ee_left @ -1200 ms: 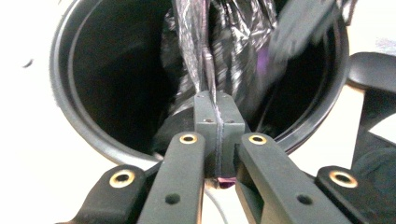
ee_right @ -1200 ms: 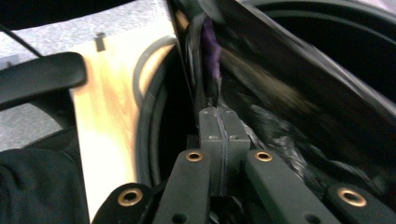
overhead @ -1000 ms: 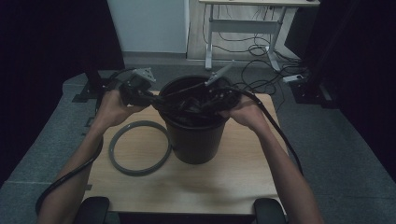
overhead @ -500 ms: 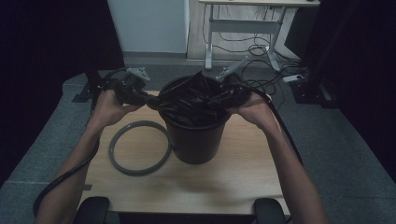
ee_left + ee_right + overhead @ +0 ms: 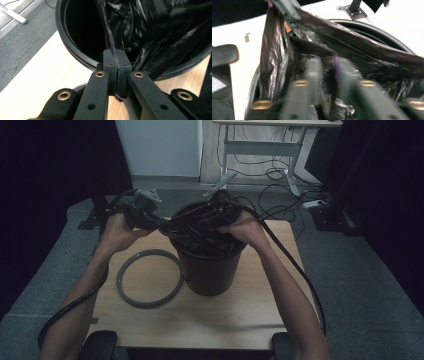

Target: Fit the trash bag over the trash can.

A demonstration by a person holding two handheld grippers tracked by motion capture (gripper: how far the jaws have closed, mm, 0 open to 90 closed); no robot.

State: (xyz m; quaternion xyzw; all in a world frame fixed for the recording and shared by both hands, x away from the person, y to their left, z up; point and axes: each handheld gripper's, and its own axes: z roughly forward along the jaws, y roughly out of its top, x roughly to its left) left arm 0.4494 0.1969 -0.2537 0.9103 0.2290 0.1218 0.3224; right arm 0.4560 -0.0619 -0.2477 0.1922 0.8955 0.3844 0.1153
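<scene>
A black bin stands in the middle of the wooden table, with a black bin bag bunched in its mouth. My left gripper is at the bin's left rim, and its jaws are shut on the bag's edge, where a purple strip runs between the pads. My right gripper reaches over the bin mouth from the right. Its jaws have just been closing. Crumpled bag film and a purple strip sit between them, though that view is blurred.
A grey ring lies flat on the table left of the bin. Both gripper cables trail off the table's front corners. Beyond the table are a desk frame and loose cables on the floor.
My right gripper swung out toward the bin's right rim, then came back left over the mouth with the bag. The left hand has stayed put.
</scene>
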